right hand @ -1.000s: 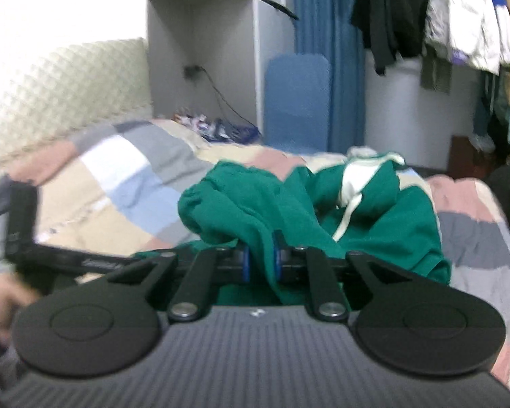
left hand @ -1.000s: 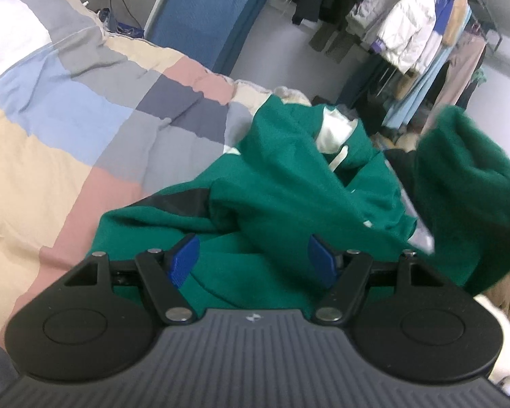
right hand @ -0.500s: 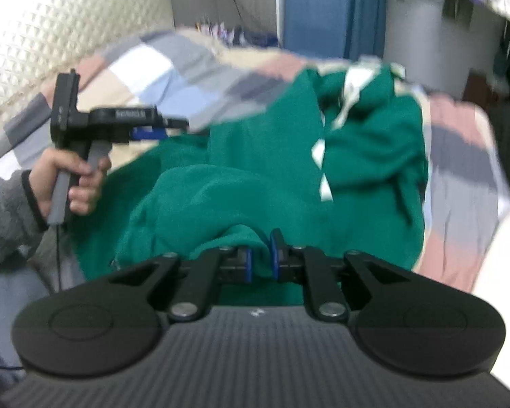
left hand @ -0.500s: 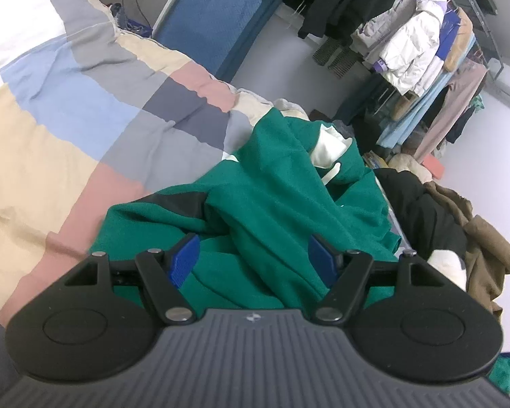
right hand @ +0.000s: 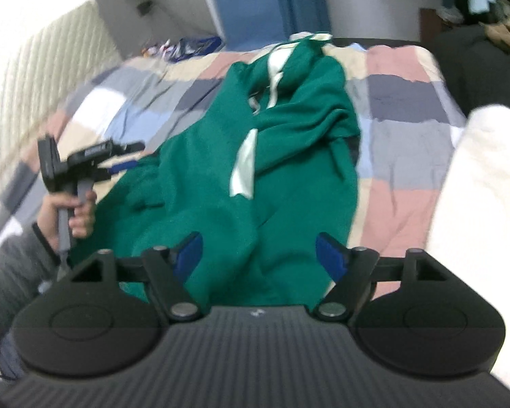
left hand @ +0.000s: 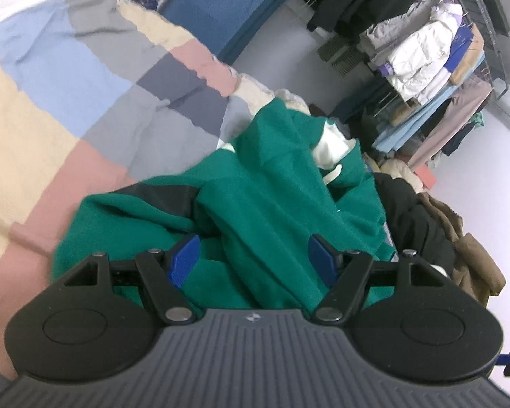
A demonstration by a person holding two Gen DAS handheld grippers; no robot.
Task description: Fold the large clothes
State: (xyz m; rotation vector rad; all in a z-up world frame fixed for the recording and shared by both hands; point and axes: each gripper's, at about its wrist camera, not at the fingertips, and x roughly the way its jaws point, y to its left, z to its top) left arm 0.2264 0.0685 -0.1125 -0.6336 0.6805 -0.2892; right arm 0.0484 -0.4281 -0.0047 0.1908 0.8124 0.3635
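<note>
Left wrist view: left gripper [left hand: 253, 255] spread wide, holding nothing, green hoodie [left hand: 289, 204] bunched directly ahead, running off toward 1 o'clock on the patchwork quilt [left hand: 68, 85]. Right wrist view: left gripper [right hand: 119, 156] at 9 o'clock beside the hoodie's edge; right gripper [right hand: 260, 255] also parted, empty, over the near hem. Hoodie [right hand: 261, 170] long axis runs 6 to 12. Both sit near; right looks better aligned.

Patchwork bedspread [left hand: 85, 108], left of frame; blue pad [left hand: 217, 3], top centre; clothes rack [left hand: 425, 51], upper right; brown coat [left hand: 465, 255], right edge.
</note>
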